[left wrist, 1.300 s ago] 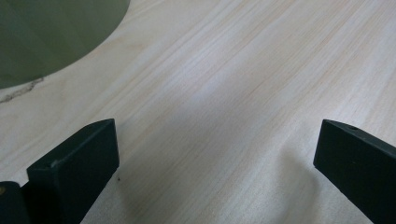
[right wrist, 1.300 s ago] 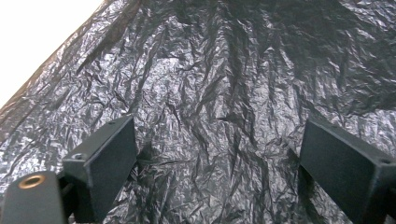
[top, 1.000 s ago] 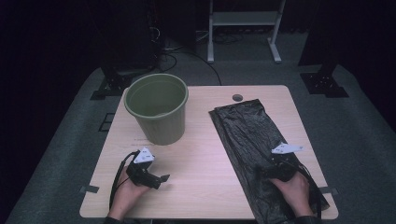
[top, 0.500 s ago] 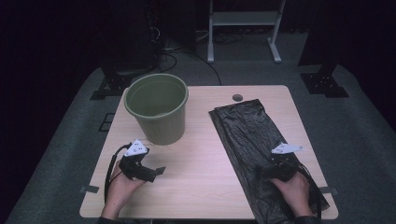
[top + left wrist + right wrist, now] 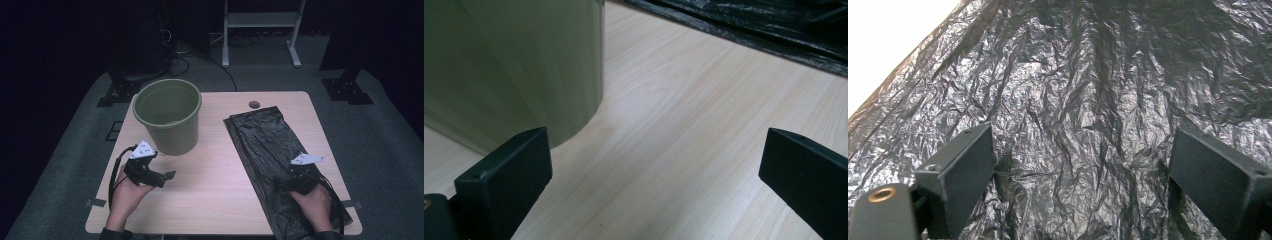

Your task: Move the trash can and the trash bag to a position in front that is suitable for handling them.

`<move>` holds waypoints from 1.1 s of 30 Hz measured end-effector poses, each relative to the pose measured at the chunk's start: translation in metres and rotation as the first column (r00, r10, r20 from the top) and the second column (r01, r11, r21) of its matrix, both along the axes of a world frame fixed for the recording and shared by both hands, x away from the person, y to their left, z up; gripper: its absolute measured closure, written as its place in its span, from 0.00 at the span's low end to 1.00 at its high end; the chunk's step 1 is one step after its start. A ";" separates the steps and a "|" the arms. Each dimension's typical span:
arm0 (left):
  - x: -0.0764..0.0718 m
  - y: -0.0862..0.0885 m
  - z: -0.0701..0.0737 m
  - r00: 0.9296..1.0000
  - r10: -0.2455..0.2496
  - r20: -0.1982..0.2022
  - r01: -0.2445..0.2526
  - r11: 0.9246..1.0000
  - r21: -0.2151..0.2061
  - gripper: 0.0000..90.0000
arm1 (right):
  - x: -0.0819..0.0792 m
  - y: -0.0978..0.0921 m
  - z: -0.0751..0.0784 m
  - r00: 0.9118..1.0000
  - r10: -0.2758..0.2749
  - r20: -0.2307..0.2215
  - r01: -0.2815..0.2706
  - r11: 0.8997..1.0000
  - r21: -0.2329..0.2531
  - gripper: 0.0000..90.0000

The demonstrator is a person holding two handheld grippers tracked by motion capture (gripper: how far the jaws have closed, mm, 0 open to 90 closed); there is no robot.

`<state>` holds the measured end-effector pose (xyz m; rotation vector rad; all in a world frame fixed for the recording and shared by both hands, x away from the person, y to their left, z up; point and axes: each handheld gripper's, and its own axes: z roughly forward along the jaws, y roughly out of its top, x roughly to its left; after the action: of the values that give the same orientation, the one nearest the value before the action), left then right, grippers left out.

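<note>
Both grippers gape: press the right gripper (image 5: 289,176) flat onto the bag (image 5: 265,145), pinching one layer, left gripper (image 5: 169,176) steadying the bin (image 5: 167,116)

The green bucket (image 5: 509,65) is cut off by the top and left edges of the left gripper view; its rim is out of frame. The black bag (image 5: 280,165) runs past the table's near edge, its lower end partly hidden beneath the right hand (image 5: 315,205). The floor beyond the table is too dark to read.
</note>
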<state>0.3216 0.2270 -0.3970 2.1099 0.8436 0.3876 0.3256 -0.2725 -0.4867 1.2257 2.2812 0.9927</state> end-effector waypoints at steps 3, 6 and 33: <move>0.002 0.003 0.009 1.000 0.019 0.003 -0.018 1.000 -0.009 0.00 | 0.000 0.000 0.000 1.000 0.000 0.000 0.000 1.000 0.000 0.11; 0.003 0.005 0.013 1.000 0.021 0.000 -0.021 1.000 -0.015 0.00 | 0.000 0.000 0.000 1.000 0.000 0.000 0.000 1.000 0.000 0.11; 0.024 0.026 0.081 0.995 0.077 0.063 -0.073 0.996 -0.059 0.00 | 0.000 0.000 0.000 1.000 0.002 0.000 -0.002 1.000 0.000 0.12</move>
<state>0.3457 0.2528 -0.3165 2.0073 0.8874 0.4640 0.3256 -0.2726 -0.4867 1.2240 2.2824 0.9937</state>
